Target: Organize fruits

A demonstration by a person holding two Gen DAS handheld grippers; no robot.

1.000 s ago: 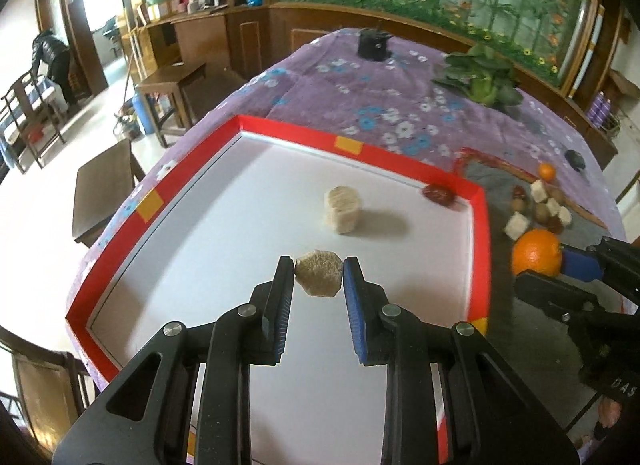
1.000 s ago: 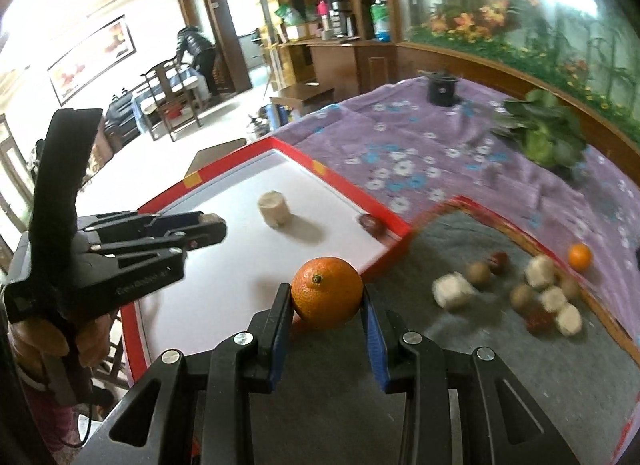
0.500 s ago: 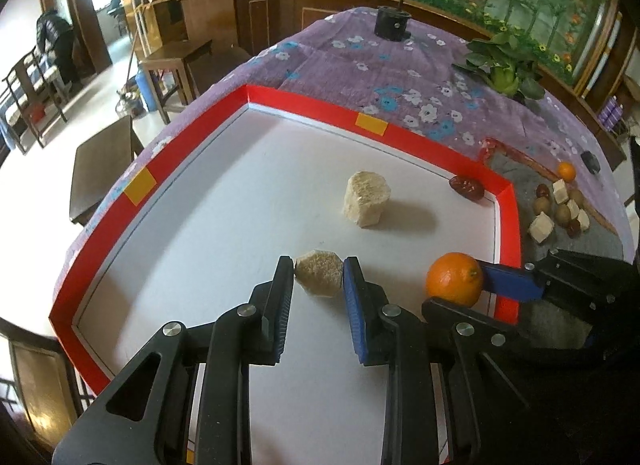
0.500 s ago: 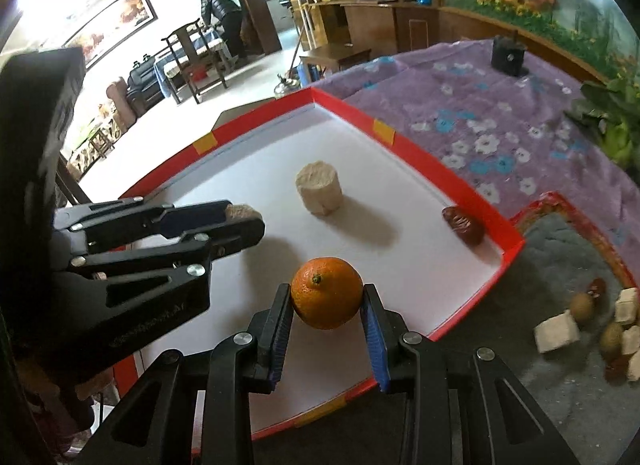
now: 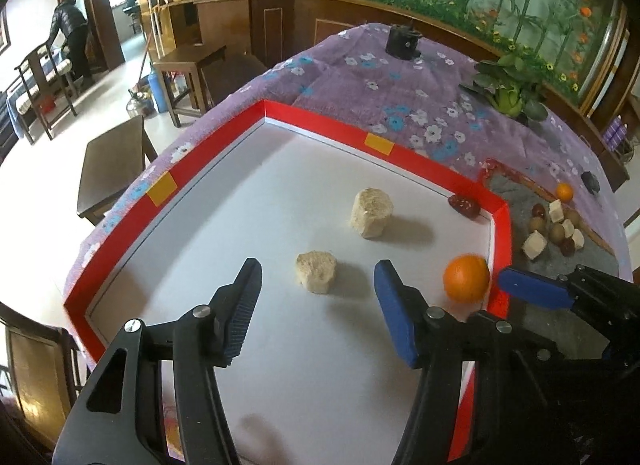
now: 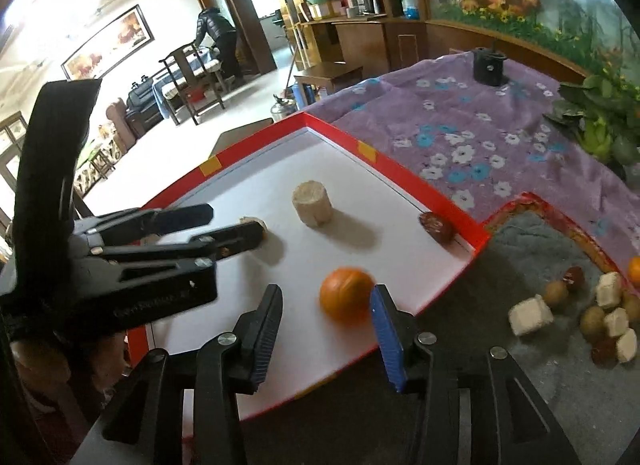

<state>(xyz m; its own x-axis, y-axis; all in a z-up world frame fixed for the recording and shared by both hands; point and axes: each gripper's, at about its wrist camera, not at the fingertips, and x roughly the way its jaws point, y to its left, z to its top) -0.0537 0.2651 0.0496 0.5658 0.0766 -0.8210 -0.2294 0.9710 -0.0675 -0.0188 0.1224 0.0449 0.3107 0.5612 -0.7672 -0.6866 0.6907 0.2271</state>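
Note:
A white tray with a red rim (image 5: 502,233) holds two beige chunks, a dark red date (image 5: 464,205) and an orange. My left gripper (image 5: 318,271) is open, its jaws still opening, and the nearer beige chunk (image 5: 316,277) lies free on the tray between its fingers. The second chunk (image 5: 372,213) stands further in. My right gripper (image 6: 326,301) is also opening. The blurred orange (image 6: 346,299) sits on the tray between its fingers, close to the blue right pad, and is no longer clamped. The right wrist view shows my left gripper (image 6: 236,221) half hiding its chunk.
A grey mat (image 6: 520,249) right of the tray carries several mixed fruits and white cubes (image 6: 600,313) plus a small orange (image 5: 564,191). A green plant (image 5: 508,93) and a black object (image 5: 402,41) stand on the purple flowered cloth. A person is far back in the room.
Both grippers opened. The left one let go of the beige chunk and the right one let go of the orange; both now lie on the tray.

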